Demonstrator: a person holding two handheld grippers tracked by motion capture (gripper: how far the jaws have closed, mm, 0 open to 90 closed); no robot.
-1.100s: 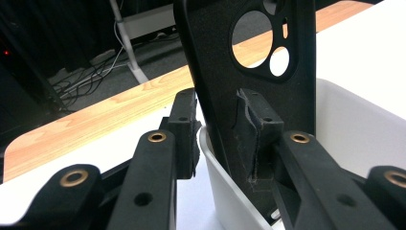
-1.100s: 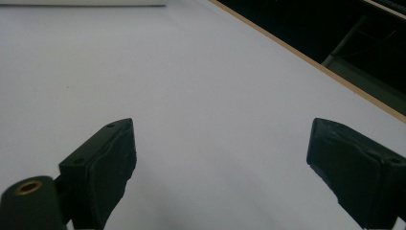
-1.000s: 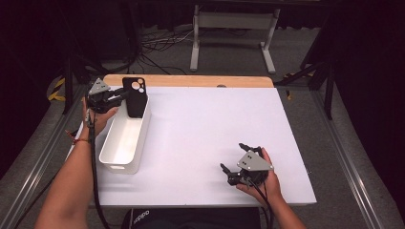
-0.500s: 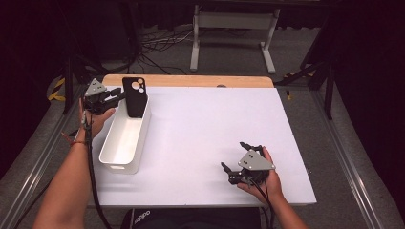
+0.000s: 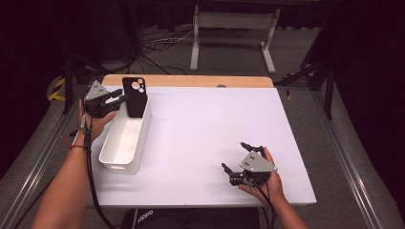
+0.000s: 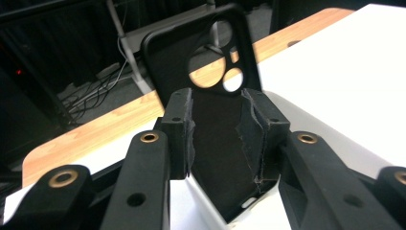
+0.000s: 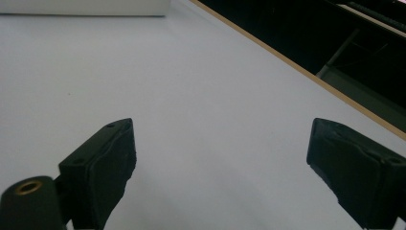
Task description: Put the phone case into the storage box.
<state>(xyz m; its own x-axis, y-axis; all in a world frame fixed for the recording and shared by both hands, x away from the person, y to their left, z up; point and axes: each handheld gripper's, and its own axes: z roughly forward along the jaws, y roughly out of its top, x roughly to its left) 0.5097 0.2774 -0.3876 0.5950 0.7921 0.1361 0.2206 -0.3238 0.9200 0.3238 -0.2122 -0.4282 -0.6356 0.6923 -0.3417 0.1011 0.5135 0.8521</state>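
White tabletop, dark room behind. Black phone case [image 6: 206, 96] with round camera cutouts stands upright at the far end of the white bin [image 5: 123, 143], between my left gripper [image 6: 218, 129] pads; jaws have just been opening, pads loosened beside its edges. My right gripper [image 5: 235, 172] rests on the table, jaws spread, nothing between.

A black phone case [image 5: 134, 97] stands at the upper left, over a plain white bin [image 5: 125, 140]. The table [image 5: 200, 138] is white with a light wood strip along its far edge. Both grippers, left [image 5: 120, 97] and right [image 5: 235, 168], are black with grey plates.
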